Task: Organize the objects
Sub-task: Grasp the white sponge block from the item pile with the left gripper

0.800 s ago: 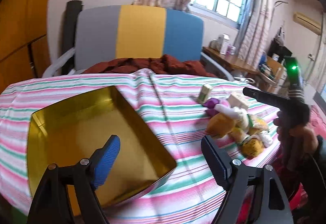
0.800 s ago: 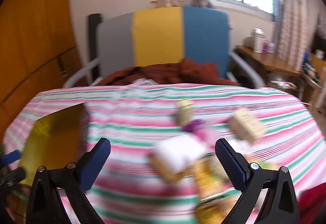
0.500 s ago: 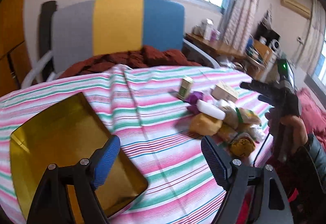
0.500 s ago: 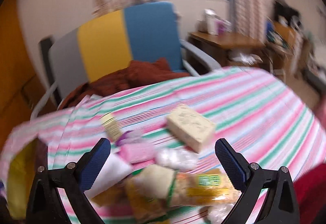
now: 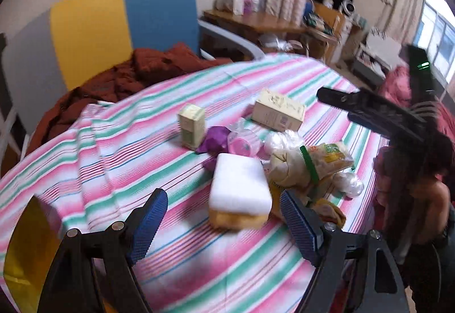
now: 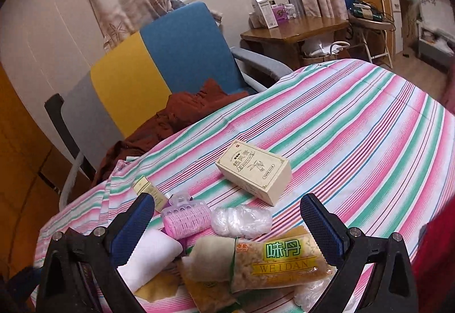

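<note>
Hovering over the striped table [image 5: 176, 261], the left gripper [image 5: 224, 227] is standing wide apart with nothing between its blue pads, and the sponge [image 5: 239, 185] is lying just ahead of it, a white layer on a yellow base. It is probably feeling light and squashy, so closing across its two long sides, low enough to catch the firmer yellow layer, seems the safest hold. The right gripper [image 6: 227, 227] is also gaping fully, empty, pointing down over the snack packet [image 6: 281, 259], which is lying directly between and below its pads. That packet is looking slick and crinkly, likely sliding under a light pinch; gripping its filled middle is looking wiser than the sealed end. The gold tray [image 5: 25, 250] is sitting just beyond the left gripper's left finger.
</note>
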Demonstrator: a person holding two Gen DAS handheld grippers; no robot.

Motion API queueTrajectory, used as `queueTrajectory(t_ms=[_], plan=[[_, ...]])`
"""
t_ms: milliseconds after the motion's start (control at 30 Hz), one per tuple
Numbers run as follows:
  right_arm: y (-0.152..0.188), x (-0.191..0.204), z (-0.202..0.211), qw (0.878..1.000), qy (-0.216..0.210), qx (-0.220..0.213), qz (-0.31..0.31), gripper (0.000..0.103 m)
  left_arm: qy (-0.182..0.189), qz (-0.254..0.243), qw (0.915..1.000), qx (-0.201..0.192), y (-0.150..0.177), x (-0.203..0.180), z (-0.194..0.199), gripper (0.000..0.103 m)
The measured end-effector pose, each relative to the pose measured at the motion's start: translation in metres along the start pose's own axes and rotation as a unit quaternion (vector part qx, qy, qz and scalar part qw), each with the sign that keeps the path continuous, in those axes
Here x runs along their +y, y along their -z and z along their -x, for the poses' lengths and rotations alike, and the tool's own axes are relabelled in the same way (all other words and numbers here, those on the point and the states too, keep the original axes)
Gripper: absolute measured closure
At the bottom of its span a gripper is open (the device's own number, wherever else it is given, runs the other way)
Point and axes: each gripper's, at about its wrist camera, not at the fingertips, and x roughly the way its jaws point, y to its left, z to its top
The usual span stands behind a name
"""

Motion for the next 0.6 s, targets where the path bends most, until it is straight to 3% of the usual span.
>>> queueTrajectory(t_ms=[300,367,600], plan=[[-0.003,-0.007,0.000,1.000,-0.014,0.000,-0.024,0.000,0.008,-0.024,0.9974,0.068,-0.022,-0.013,-0.070,0.022],[-0.002,-0.007,-0.002,1.000,-0.016,0.005,-0.024,0.000,0.021,-0.025,0.9967,0.075,-0.016,-0.013,-0.075,0.043],[-0.001,-0.005,-0.006,1.000,-0.016,0.015,-0.017,0.000,0.033,0.024,0.9981,0.047,0.036,0.004,-0.051,0.045]])
